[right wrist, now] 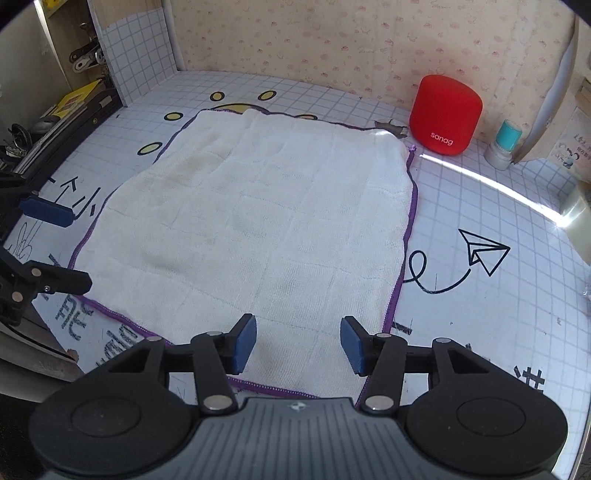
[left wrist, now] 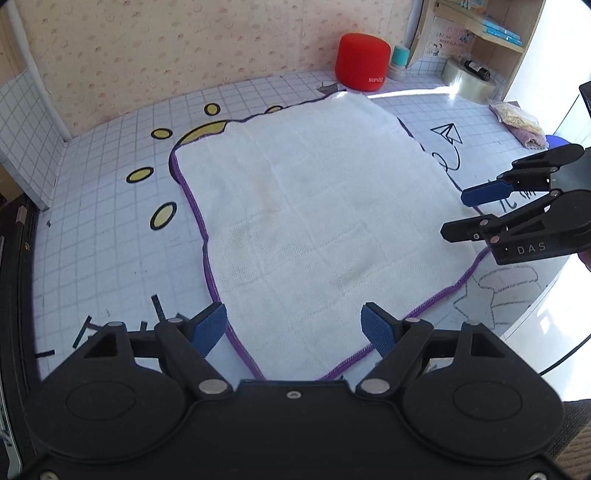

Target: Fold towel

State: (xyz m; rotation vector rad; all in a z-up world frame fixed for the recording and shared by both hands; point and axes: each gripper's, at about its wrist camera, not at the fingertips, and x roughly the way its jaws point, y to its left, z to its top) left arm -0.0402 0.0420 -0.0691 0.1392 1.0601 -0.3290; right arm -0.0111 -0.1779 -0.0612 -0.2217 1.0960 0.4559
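Note:
A white towel [left wrist: 310,221] with a purple hem lies spread flat on the gridded table; it also shows in the right wrist view [right wrist: 258,229]. My left gripper [left wrist: 293,326] is open and empty, hovering over the towel's near corner. My right gripper [right wrist: 298,341] is open and empty, hovering over its own near corner of the towel. The right gripper [left wrist: 476,214] also shows at the right of the left wrist view, beside the towel's right edge. The left gripper [right wrist: 62,251] shows at the left of the right wrist view, beside the towel's left edge.
A red speaker [right wrist: 445,114] and a small teal-capped bottle [right wrist: 504,144] stand by the back wall. A tape roll [left wrist: 467,83] and a bagged item [left wrist: 521,123] lie at the back right under shelves [left wrist: 495,33]. The table's edge [left wrist: 539,314] curves near the right.

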